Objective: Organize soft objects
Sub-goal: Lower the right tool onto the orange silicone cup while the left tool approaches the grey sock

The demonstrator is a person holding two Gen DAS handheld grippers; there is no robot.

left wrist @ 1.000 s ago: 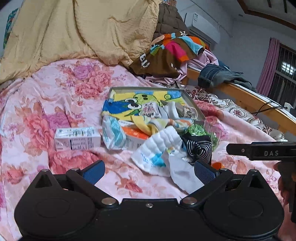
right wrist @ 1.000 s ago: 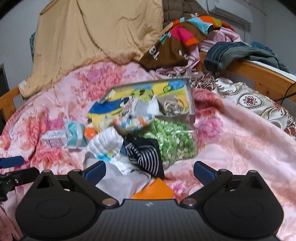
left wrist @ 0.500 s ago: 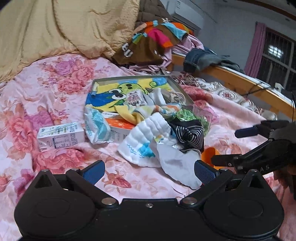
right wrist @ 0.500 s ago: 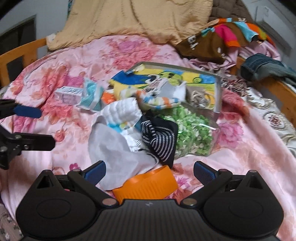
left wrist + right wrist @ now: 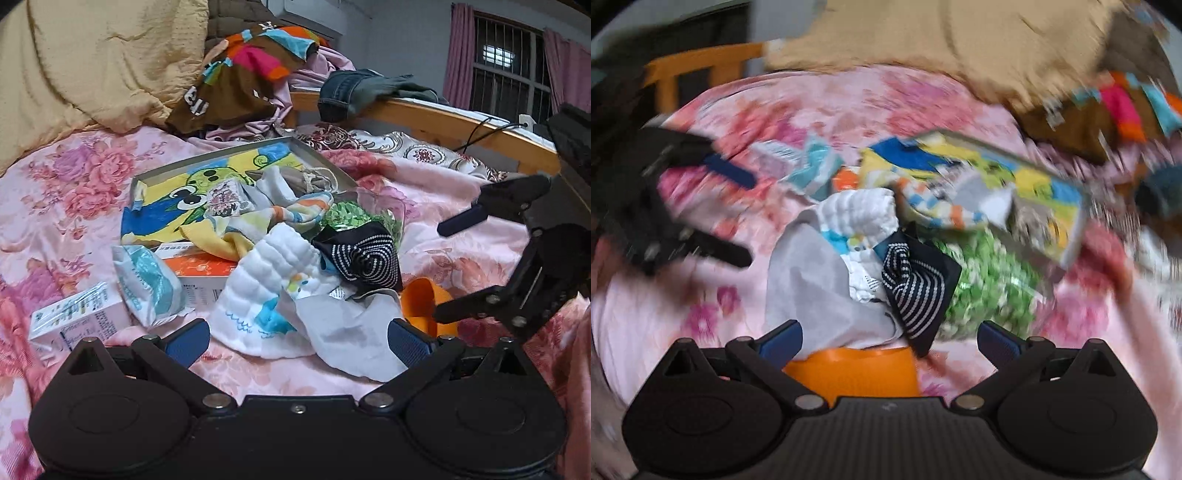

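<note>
A pile of soft things lies on the pink floral bedspread [image 5: 66, 206]: a white quilted cloth [image 5: 273, 273], a grey cloth [image 5: 347, 332], a black dotted cloth [image 5: 364, 254] and a striped towel [image 5: 273, 221]. An orange cup [image 5: 424, 301] lies beside them. My left gripper [image 5: 297, 338] is open just in front of the white and grey cloths. My right gripper [image 5: 888, 338] is open over the orange cup [image 5: 853, 369], near the grey cloth [image 5: 812, 280] and black dotted cloth [image 5: 916, 284]. The right wrist view is blurred.
A shallow box with a cartoon print [image 5: 207, 184] holds more cloths. A green bag [image 5: 990, 288], a white carton [image 5: 74, 319], a teal packet [image 5: 147, 284] and an orange box [image 5: 199, 267] lie around. Blankets and clothes are heaped behind, by a wooden bed rail [image 5: 443, 122].
Both grippers have moved closer to the pile. The right gripper swung left and lower over the orange cup, and now shows large at the right of the left wrist view.
</note>
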